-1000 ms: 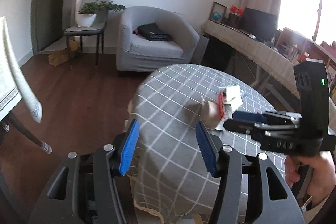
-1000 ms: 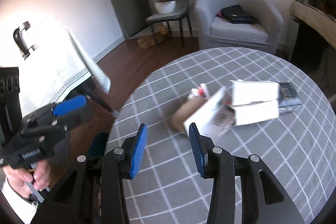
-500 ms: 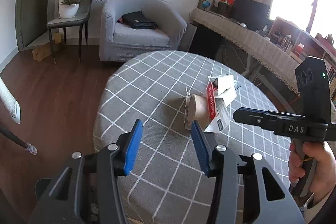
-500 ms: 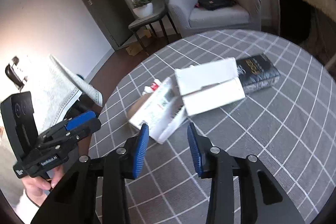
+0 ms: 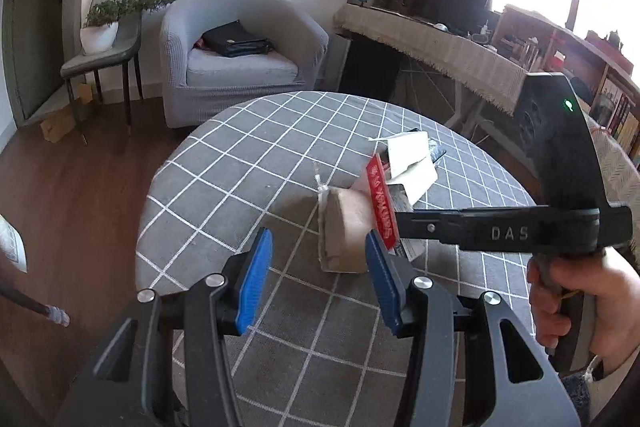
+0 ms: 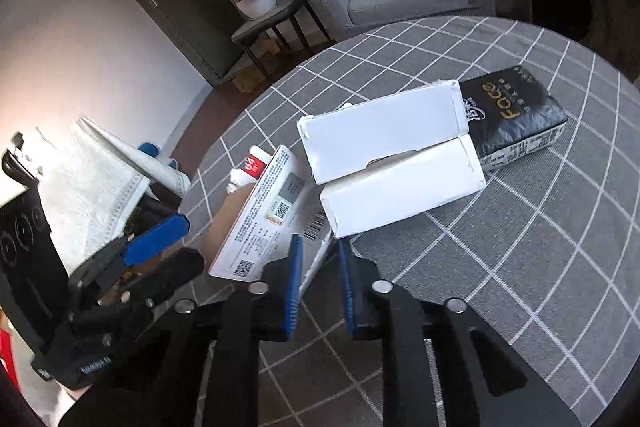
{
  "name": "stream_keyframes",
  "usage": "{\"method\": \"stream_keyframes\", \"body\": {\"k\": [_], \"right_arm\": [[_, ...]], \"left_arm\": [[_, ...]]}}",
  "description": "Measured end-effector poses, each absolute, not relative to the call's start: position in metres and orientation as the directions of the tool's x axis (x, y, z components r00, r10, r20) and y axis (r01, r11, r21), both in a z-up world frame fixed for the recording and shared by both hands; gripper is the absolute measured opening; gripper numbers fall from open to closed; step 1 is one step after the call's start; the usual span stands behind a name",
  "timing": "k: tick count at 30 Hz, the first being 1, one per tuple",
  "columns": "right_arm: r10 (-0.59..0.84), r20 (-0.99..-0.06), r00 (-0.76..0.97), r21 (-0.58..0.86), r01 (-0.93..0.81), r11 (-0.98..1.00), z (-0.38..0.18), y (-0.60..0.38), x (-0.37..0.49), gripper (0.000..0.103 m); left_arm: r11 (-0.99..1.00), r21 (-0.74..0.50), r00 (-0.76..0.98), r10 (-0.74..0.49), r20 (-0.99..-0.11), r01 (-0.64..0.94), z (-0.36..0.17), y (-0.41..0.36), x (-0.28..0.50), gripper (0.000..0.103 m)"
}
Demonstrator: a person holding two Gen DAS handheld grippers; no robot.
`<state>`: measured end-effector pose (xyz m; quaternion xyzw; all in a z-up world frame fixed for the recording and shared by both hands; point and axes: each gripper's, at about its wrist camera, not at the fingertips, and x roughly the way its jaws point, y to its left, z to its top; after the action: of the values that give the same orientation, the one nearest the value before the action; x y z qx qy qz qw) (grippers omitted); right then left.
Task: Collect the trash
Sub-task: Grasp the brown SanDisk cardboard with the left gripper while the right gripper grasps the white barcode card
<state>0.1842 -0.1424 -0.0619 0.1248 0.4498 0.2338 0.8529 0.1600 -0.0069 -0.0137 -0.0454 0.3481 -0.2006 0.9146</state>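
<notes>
A trash pile lies on the round grey checked table [image 5: 240, 187]. It holds a brown paper package [image 5: 344, 227], a printed white box with a red edge [image 6: 264, 219], two plain white boxes [image 6: 384, 131] and a black tissue pack [image 6: 516, 115]. My right gripper [image 6: 320, 283] is at the printed box's near end. Its jaws are closing, with the box's thin flap between the pads and a small gap still showing. My left gripper [image 5: 316, 279] is open with nothing between its pads. The brown package lies just beyond its right pad.
Behind the table stand a grey armchair [image 5: 240, 67] with a black bag and a chair [image 5: 104, 39] with a potted plant. A long cloth-covered sideboard [image 5: 440, 55] runs along the right. A white draped cloth [image 6: 92, 179] hangs at the left over the wooden floor.
Both grippers have come forward and down toward the pile. The right jaws have narrowed around the printed box's flap. The left jaws are narrower than a second ago.
</notes>
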Motion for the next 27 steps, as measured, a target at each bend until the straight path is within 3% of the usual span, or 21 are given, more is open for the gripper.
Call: {"method": "stream_keyframes", "body": {"k": [7,14,27], "right_arm": [[0.451,-0.699,0.555,0.325,-0.316,0.891,-0.053,-0.132,0.169,0.000],[0.371,-0.669,0.645,0.200,-0.324,0.925,-0.040,-0.117,0.150,0.000],[0.366,-0.637,0.678,0.214,-0.300,0.930,-0.031,-0.134,0.143,0.000]], "left_arm": [[0.917,-0.248,0.677,-0.399,-0.619,0.314,-0.011,0.008,0.146,0.052],[0.908,-0.241,0.668,-0.415,-0.618,0.341,-0.007,0.009,0.121,0.052],[0.862,-0.257,0.581,-0.489,-0.650,0.437,-0.018,-0.040,0.109,0.054]]}}
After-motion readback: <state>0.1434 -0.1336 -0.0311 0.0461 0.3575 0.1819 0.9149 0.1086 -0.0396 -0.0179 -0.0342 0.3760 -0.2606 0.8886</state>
